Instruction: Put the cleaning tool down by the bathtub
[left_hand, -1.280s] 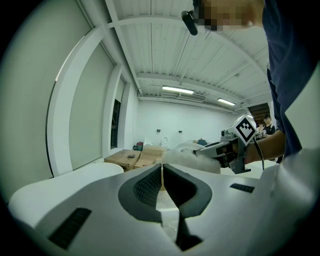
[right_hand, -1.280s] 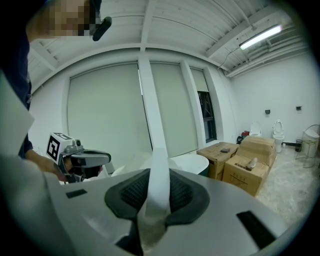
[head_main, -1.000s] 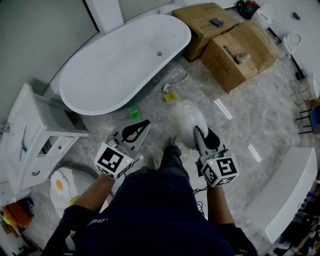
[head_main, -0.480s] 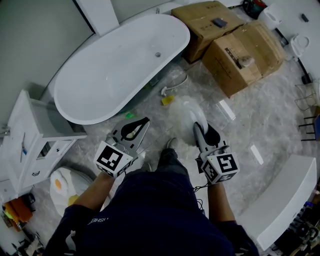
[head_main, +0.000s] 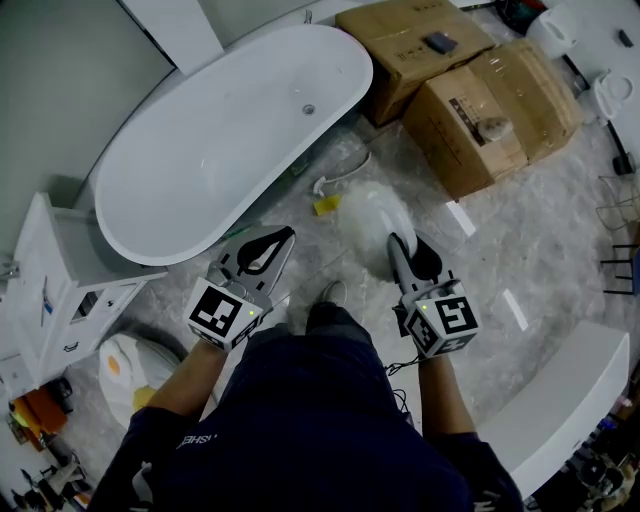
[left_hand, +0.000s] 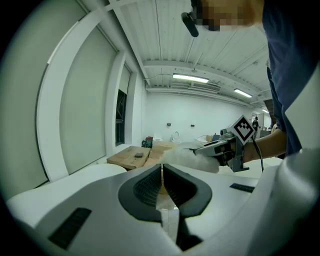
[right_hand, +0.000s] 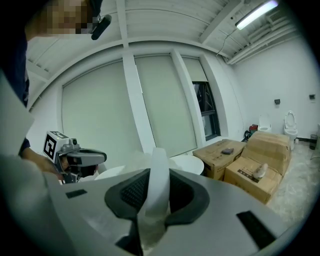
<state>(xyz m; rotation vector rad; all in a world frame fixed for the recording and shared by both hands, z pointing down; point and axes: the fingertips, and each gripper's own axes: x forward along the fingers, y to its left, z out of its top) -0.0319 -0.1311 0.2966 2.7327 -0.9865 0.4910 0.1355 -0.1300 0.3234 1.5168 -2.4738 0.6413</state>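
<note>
Cleaning tool (head_main: 372, 215), fluffy white head, flat white handle, clamped in right gripper (head_main: 408, 250)

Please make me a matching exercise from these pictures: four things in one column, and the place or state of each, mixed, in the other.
1. cleaning tool
2. left gripper
3. yellow sponge
4. cardboard boxes

A. on the floor beside the bathtub
B. jaws shut, nothing between them
C. held in the right gripper
D. standing side by side

Pairs: 1-C, 2-B, 3-A, 4-D
</note>
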